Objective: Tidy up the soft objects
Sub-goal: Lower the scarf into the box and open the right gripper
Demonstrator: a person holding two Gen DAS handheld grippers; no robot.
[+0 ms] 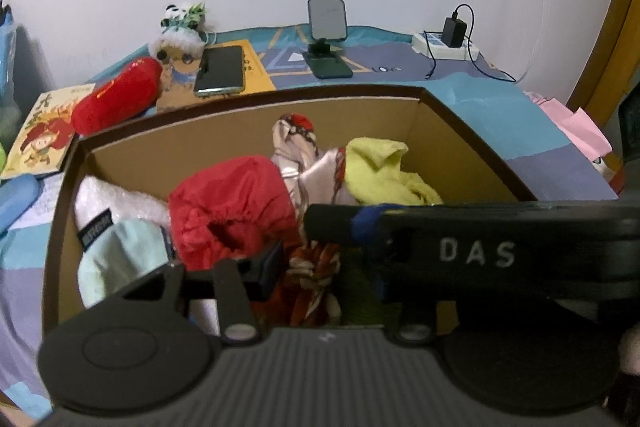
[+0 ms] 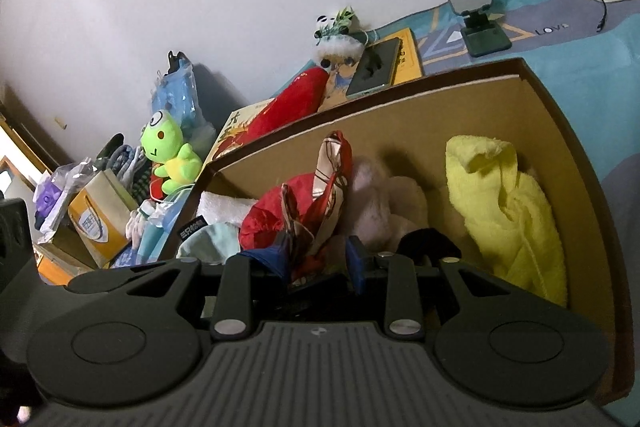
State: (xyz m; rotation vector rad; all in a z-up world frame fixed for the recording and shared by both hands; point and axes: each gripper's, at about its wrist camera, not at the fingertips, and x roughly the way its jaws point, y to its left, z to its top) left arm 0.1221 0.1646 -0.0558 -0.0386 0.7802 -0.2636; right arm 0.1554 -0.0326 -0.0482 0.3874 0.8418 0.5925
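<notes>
A cardboard box (image 1: 248, 115) (image 2: 440, 99) on the bed holds soft things: a yellow towel (image 1: 380, 167) (image 2: 508, 203), a red drawstring pouch (image 1: 228, 211) (image 2: 276, 215), a red-and-white patterned scarf (image 1: 304, 163) (image 2: 332, 179), a white fluffy cloth (image 1: 120, 207) and a pale mint cloth (image 1: 120, 263). My right gripper (image 2: 320, 263) is down in the box, its jaws closed on the lower end of the scarf. My left gripper (image 1: 316, 267) is over the box; the right gripper's black body (image 1: 480, 251) crosses in front of it and hides its right finger.
Behind the box lie a red plush (image 1: 120, 99) (image 2: 296, 103), a phone (image 1: 220, 69), a book (image 1: 40, 131), a small panda toy (image 1: 182, 15), a phone stand (image 1: 326, 35) and a power strip (image 1: 444, 45). A green frog plush (image 2: 172, 155) and bags sit at left.
</notes>
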